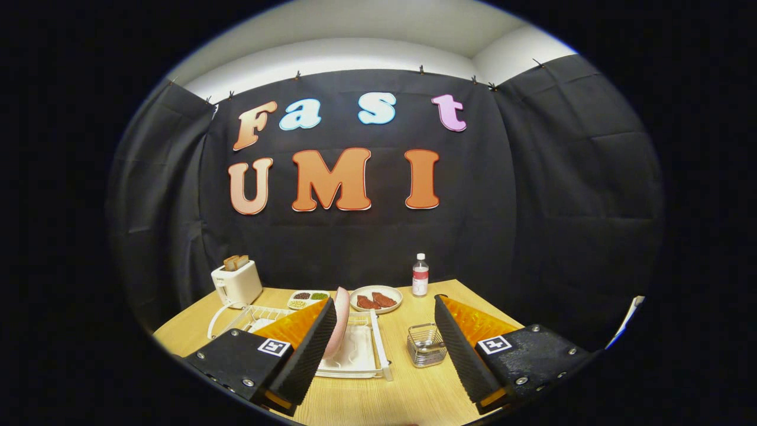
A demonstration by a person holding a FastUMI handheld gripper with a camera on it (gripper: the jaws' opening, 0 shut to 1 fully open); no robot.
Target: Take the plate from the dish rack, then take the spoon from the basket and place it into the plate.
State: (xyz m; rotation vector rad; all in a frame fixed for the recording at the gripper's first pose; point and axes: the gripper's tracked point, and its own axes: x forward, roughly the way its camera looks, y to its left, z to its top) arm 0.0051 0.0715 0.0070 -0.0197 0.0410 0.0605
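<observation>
A pink plate (340, 322) stands on edge in the white dish rack (361, 355) on the wooden table, partly hidden behind my left finger (307, 349). A small wire basket (426, 345) sits on the table to the right of the rack, between my two fingers and just ahead of them; I cannot make out a spoon in it. My gripper (381, 349) is open, held above the table's near edge, with nothing between its fingers. The right finger (461, 349) stands beside the basket, apart from it.
A white toaster (236, 283) with toast stands at the back left, its cord running to the rack. Behind the rack are a divided dish of condiments (308, 299), a plate of meat slices (376, 299) and a water bottle (420, 275). Bare wood (414, 390) lies before the basket.
</observation>
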